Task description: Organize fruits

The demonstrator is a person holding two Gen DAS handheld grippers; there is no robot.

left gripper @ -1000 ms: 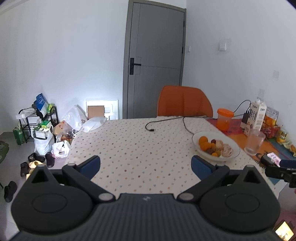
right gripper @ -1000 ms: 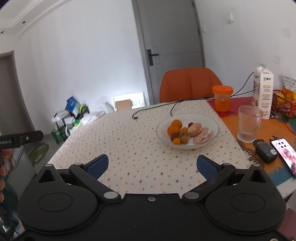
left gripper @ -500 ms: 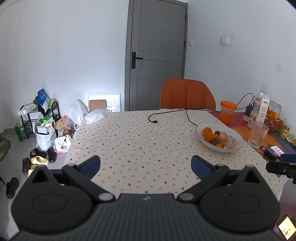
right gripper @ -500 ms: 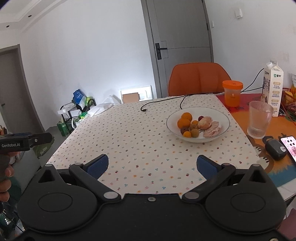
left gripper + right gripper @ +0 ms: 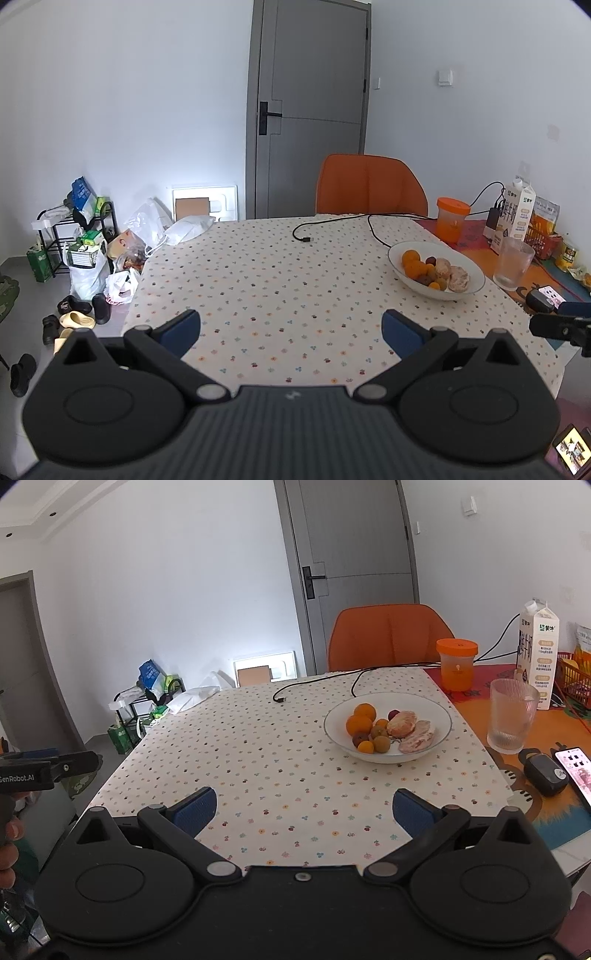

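Dotted cloth covers the table (image 5: 280, 273). Left view: left gripper (image 5: 291, 328) hangs over the near edge, jaws spread, empty — fruits (image 5: 436, 271) all sit in the white bowl (image 5: 476, 275), far right. Right view: right gripper (image 5: 304, 810) released too, bowl (image 5: 441, 716) ahead, oranges (image 5: 360, 720) beside peeled pieces (image 5: 412, 731). Fits either sorted already or sorting to come.

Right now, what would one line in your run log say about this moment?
left gripper: open, empty | right gripper: open, empty | fruit: all in white bowl | table: nothing grasped yet
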